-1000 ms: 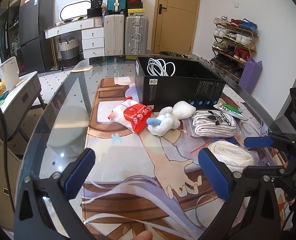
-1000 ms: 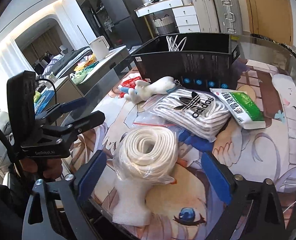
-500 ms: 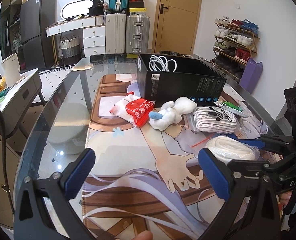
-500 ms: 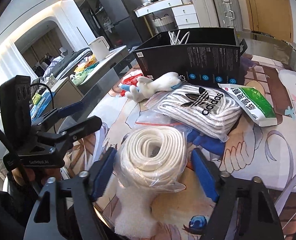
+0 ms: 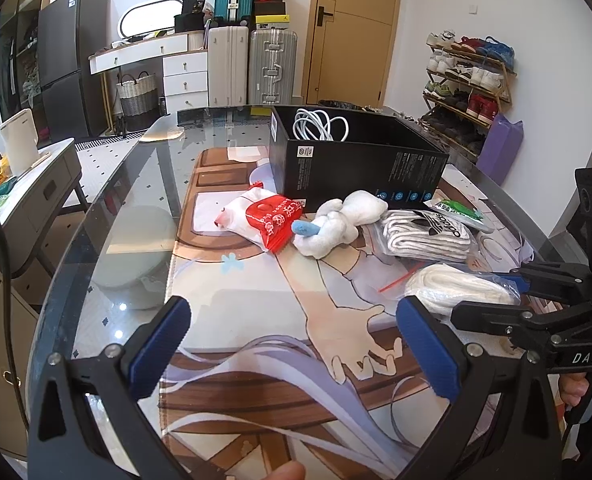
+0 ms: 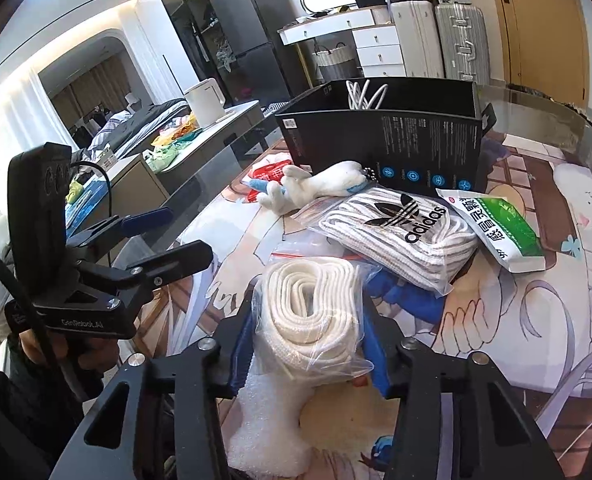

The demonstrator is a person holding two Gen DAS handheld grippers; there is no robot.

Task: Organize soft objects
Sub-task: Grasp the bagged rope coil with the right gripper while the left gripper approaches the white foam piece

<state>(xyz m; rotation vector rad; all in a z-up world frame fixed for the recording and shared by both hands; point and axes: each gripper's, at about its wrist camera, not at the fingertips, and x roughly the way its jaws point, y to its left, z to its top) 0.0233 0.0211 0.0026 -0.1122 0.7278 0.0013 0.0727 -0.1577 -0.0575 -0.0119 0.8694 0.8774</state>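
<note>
left wrist view: left gripper (image 5: 293, 338) wide open, holds nothing, over the bare mat (image 5: 255, 292) nr the near edge of the glass table (image 5: 135, 184).
box: black box (image 5: 356, 160) twd the far edge; only a white cable (image 5: 320, 128) shows inside.
left on mat: red-white pack (image 5: 265, 222), plush toy (image 5: 342, 222), adidas bag (image 5: 428, 236), green sachet (image 5: 456, 210), all just in front of the box, none in it.
right side: right gripper (image 5: 514, 294) at the bagged white rope coil (image 5: 456, 288) nr the right edge.
right wrist view: right gripper (image 6: 310, 346), fingers (image 6: 241, 340) squeezed onto the rope coil (image 6: 312, 304), bag creased betw them; looks gripped, can't tell if it's off the mat yet.
nearby: white foam piece (image 6: 271, 420) under/behind the coil; adidas bag (image 6: 400, 236) and green sachet (image 6: 496, 228) beyond, plush (image 6: 316, 188) against the box (image 6: 396, 136).
progress: early i'd say — 1 item in the box, coil in hand, 4 soft things + foam to go.
</note>
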